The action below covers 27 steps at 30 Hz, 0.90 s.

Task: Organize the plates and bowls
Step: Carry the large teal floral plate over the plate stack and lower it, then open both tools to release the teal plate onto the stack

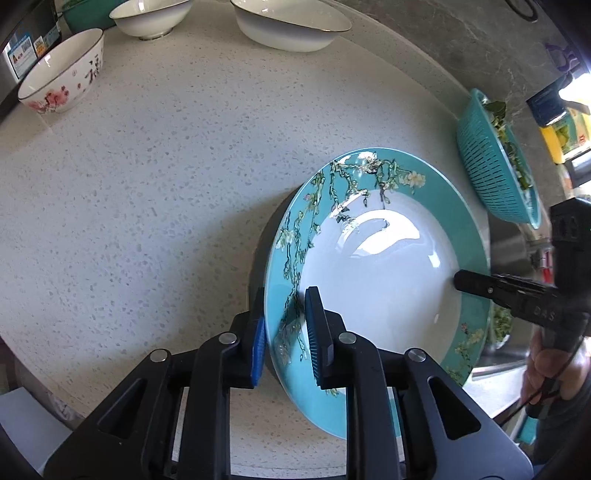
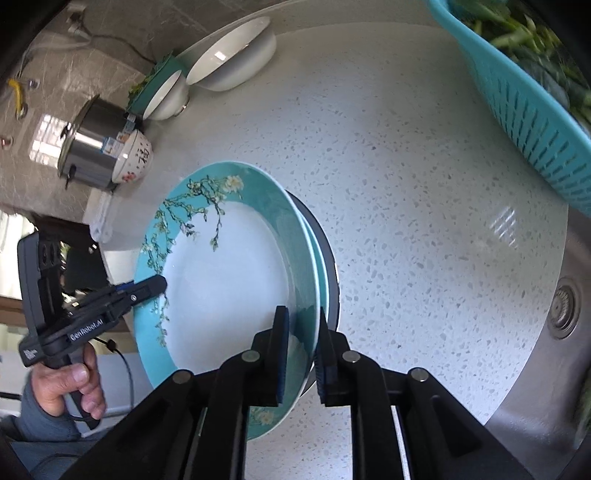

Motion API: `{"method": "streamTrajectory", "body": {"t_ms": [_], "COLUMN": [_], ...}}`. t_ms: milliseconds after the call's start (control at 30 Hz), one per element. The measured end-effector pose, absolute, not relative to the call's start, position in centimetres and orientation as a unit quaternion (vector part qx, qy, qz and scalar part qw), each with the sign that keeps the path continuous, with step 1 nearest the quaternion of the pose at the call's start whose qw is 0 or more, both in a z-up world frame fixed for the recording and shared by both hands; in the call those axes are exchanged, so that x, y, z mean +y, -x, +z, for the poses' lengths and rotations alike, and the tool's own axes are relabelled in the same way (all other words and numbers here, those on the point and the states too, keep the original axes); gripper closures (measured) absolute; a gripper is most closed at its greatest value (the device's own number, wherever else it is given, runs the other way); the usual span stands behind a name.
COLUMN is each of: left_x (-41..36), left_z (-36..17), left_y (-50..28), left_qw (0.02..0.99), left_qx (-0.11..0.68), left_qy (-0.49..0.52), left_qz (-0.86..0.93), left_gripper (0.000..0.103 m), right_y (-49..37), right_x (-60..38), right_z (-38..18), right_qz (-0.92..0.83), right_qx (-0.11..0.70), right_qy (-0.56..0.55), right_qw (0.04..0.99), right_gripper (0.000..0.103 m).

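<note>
Speckled white stone countertop (image 1: pixel 147 206) carries the work area, bounded on one side by a steel sink (image 2: pixel 546 332). Near its centre a teal blossom-pattern plate (image 1: pixel 384 280) lies on a second teal plate (image 2: pixel 322 266) and a dark plate (image 2: pixel 330 280) beneath (only their edges show). The left gripper (image 1: pixel 286 332) straddles the top plate's rim, fingers narrow, one above and one below; contact of the pads cannot be confirmed. The right gripper (image 2: pixel 301 350) straddles the opposite rim likewise, a small gap visible at the outer pad. Three white bowls (image 1: pixel 151 16) stand along the far edge, one floral bowl (image 1: pixel 61 74) beside a steel pot (image 2: pixel 88 151). A teal colander (image 1: pixel 495 162) holds greens.
</note>
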State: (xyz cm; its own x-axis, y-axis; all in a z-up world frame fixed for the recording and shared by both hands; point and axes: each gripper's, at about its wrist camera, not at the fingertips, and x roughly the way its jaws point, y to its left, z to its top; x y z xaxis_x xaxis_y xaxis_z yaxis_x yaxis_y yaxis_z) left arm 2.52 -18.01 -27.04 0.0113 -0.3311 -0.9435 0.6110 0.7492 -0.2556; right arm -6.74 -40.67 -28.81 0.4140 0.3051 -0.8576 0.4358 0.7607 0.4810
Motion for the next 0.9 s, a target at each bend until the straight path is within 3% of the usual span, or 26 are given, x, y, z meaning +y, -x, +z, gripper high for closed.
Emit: {"method": "streamTrajectory", "body": {"t_ms": [67,500,567,733,867,900], "left_x": [-17.9,-18.2,-18.4,-18.7,-18.3,-18.1], "left_z": [-27.5,-27.6,-27.5,-27.3,-26.4,-25.9], "left_y": [-2.5,-2.3,-2.2,-1.8,-2.0,-2.2], "left_qw": [0.698,0.706,0.705,0.705,0.710,0.715], "left_qx": [0.624,0.615,0.613,0.610,0.606,0.601], "left_qy": [-0.117,-0.128,-0.125,-0.130,-0.114,-0.108], "left_qz": [-0.332,-0.328,-0.334,-0.337,-0.339,-0.339], "left_gripper": [0.080,0.076,0.073,0.067,0.063,0.052], "right_y": [6.5,6.8,6.6,6.6,7.6,8.2], "right_x": [-39.8,-37.7,-37.4,-37.0,-38.2,-38.8], "right_z": [-28.5,-27.6,-27.4,-27.2,-26.5,-26.2], "right_qz": [-0.052,-0.090,-0.110,-0.115,-0.113,-0.114], "right_qx": [0.548,0.558,0.565,0.565,0.538,0.523], "right_qy": [-0.306,-0.215,-0.193,-0.182,-0.222,-0.240], "right_qw": [0.777,0.797,0.794,0.797,0.805,0.810], "right_gripper": [0.086,0.075,0.065,0.052,0.051,0.045]}}
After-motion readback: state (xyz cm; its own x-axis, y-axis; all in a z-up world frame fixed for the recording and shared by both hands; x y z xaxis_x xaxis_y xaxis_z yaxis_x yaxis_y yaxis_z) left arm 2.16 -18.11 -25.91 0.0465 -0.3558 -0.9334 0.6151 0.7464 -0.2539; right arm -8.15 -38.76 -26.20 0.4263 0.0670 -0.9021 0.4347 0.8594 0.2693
